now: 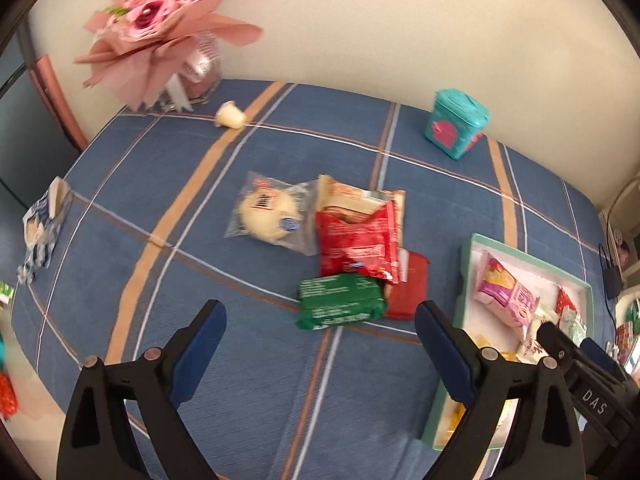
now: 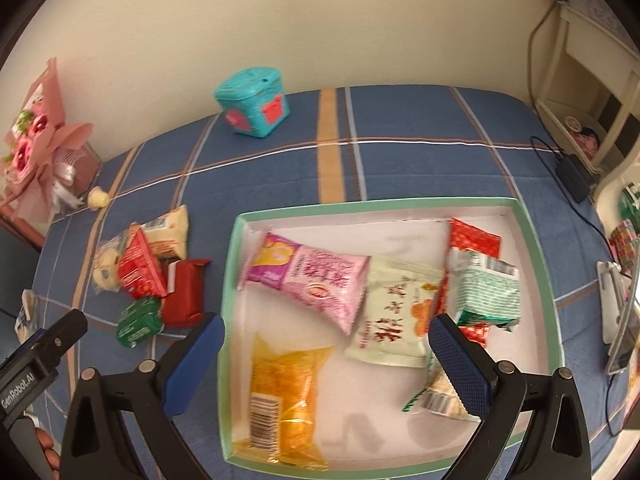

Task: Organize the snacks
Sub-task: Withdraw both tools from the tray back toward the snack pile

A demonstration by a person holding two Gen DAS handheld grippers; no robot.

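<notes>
My left gripper (image 1: 320, 320): jaws wide, empty, above one green packet (image 1: 340, 300). My right gripper (image 2: 328, 332): jaws wide, empty, over one green-rimmed tray (image 2: 536, 248) at frame centre holding six snack packets. Left of tray: a heap of five packets, touching. Upper left: one teal box (image 2: 254, 102), one pink bouquet (image 2: 36, 136).

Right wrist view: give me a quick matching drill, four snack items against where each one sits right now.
Items:
1. pink packet
2. green packet
3. yellow packet
4. teal tin

Places:
A. on the blue cloth, in the loose pile left of the tray
B. in the tray, near its front left corner
C. at the back of the cloth, close to the wall
D. in the tray, toward its back left

Pairs: 1-D, 2-A, 3-B, 4-C
</notes>
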